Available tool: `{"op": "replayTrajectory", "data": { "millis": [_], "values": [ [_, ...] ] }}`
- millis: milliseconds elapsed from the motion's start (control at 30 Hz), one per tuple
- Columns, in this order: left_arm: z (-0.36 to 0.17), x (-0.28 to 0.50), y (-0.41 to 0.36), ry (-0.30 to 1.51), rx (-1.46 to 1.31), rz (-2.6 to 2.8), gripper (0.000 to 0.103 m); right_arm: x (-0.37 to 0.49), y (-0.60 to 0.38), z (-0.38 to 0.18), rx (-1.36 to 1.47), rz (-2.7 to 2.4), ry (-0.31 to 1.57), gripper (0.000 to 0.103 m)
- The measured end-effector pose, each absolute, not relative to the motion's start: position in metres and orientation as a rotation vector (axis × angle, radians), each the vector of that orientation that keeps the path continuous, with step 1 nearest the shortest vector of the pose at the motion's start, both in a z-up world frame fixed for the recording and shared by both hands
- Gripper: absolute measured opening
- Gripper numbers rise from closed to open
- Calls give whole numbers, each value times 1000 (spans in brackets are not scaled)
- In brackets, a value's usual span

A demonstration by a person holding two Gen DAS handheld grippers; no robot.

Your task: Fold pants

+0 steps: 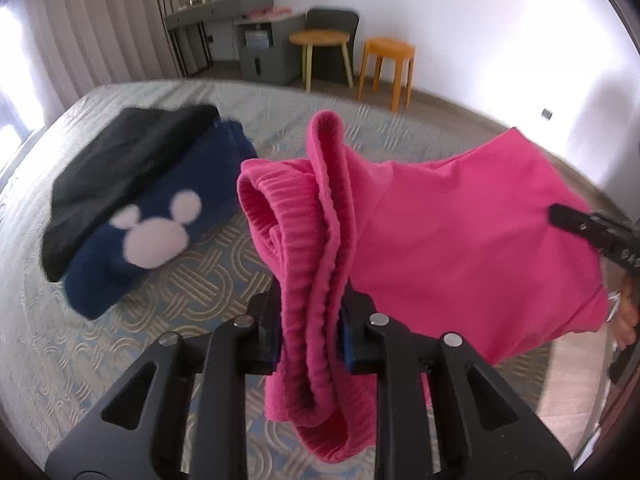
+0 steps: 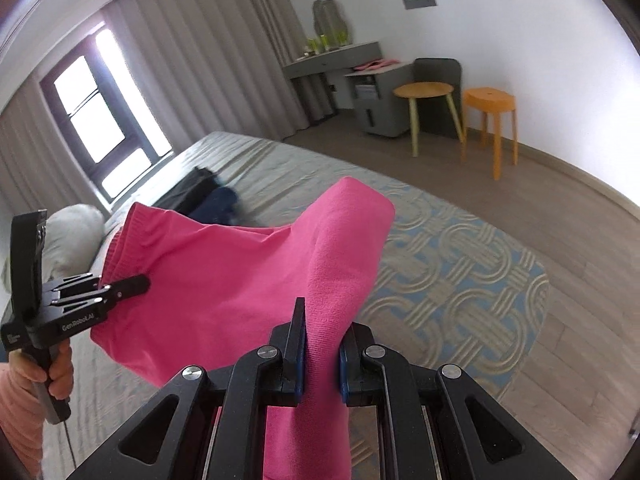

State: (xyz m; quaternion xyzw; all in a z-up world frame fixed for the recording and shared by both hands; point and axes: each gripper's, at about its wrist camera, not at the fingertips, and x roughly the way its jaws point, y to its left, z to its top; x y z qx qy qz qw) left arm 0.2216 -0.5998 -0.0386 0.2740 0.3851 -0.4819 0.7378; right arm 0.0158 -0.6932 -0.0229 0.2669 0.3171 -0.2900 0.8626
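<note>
While both grippers' jaws pinch pink pants (image 1: 460, 232), a patterned bed (image 1: 200, 292) lies below.

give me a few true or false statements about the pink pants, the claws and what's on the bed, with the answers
1. The left claw is shut on the ribbed waistband of the pink pants. True.
2. The right claw is open and holds nothing. False: it is shut on the pink pants too.
3. The pink pants lie flat on the bed. False: they hang in the air between the two claws.
4. A navy garment with a white mouse-head shape lies on the bed. True.
5. The black garment lies beside the navy one, apart from it. False: it rests on top of it.
</note>
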Motion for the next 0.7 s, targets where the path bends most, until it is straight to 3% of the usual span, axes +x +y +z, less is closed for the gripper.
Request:
{"op": "replayTrajectory", "data": {
  "millis": [100,233,367,700],
  "values": [
    [-84,230,-614,930,680,-978,28,23,-710,-63,616,-654,758,13],
    [-100,232,-607,896,682,-933,47,23,-706,-102,614,-765,846,23],
    [-92,238,-605,907,686,-931,51,24,-691,-95,490,-824,859,35],
    [-54,228,-579,835,627,-938,51,23,-675,-68,425,-859,834,35]
  ]
}}
